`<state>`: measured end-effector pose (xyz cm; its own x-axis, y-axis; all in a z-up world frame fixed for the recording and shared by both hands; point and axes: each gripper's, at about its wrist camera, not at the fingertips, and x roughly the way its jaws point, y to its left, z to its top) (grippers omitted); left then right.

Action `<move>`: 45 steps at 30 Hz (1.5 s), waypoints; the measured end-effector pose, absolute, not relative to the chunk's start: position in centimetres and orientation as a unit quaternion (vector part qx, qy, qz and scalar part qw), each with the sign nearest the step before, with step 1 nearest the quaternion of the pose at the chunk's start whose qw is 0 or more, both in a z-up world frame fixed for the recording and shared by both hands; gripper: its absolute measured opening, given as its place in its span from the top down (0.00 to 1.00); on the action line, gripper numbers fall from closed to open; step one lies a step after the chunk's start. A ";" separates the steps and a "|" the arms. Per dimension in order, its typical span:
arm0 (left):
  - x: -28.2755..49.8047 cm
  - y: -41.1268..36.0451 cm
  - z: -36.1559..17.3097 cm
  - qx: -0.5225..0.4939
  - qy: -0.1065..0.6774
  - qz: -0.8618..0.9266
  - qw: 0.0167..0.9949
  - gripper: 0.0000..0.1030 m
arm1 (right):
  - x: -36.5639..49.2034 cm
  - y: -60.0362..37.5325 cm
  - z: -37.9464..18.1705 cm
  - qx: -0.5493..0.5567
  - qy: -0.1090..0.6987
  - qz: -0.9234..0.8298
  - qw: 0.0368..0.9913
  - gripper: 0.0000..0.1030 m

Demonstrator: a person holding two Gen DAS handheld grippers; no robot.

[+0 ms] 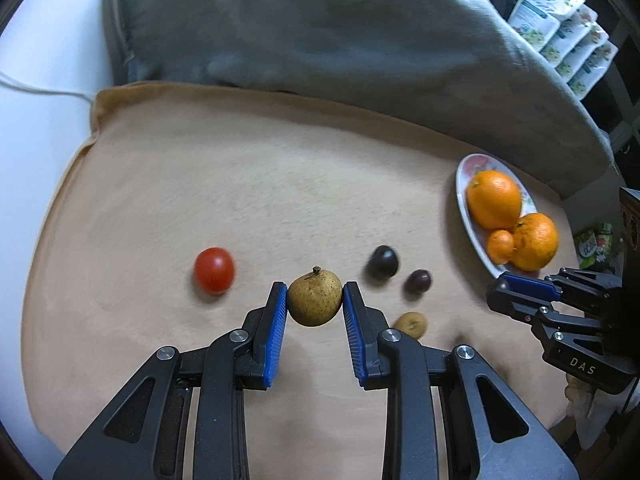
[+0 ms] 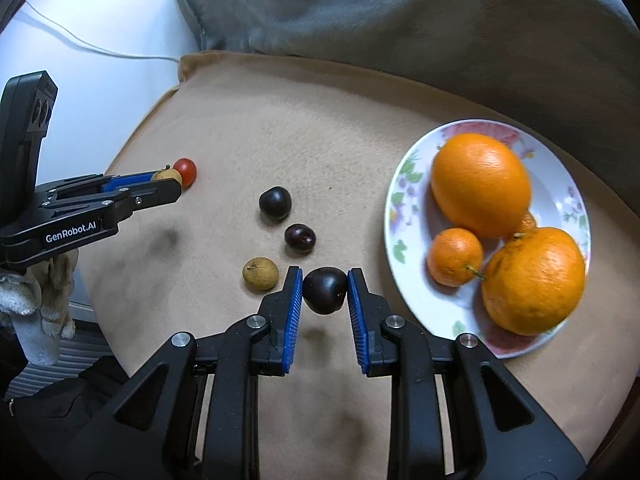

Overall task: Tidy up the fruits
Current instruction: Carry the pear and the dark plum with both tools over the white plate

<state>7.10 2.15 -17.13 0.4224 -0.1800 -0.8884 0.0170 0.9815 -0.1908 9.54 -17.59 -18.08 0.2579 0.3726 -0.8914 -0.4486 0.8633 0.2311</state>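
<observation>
Speckled tan fruit (image 1: 315, 298) pinched in left claw (image 1: 315, 300); right claw (image 2: 324, 290) pinches glossy dark cherry (image 2: 324, 290)

Matt cloth cushion (image 2: 280, 128); glossy plate (image 2: 568, 184) (ceramic-looking).

A tan cushion with a grey blanket bunched behind it.
The tan cushion (image 1: 240, 184) lies on a white surface (image 1: 44, 80), where a thin white cable (image 2: 92, 46) trails. The grey blanket (image 1: 320, 32) overlaps the cushion's far edge. Stacked white printed packets (image 1: 560, 28) stand at the far right.
</observation>
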 end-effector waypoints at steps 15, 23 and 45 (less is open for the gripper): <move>7.7 -2.8 -16.2 -0.057 0.521 -0.111 0.844 0.74 | 9.0 -21.5 -15.4 -0.008 0.530 0.232 0.815 0.77; 8.1 -5.8 -15.8 -0.045 0.518 -0.139 0.843 0.74 | 9.0 -24.1 -14.1 0.004 0.519 0.213 0.828 0.77; 12.3 -13.0 -14.0 -0.013 0.497 -0.196 0.845 0.74 | 12.7 -31.0 -13.1 0.025 0.496 0.167 0.852 0.77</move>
<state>12.34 -12.99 -13.98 0.4295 -0.3450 -0.8346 0.3191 0.9225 -0.2171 12.69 -31.00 -13.09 0.4530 0.3093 -0.8362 -0.2590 0.9431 0.2085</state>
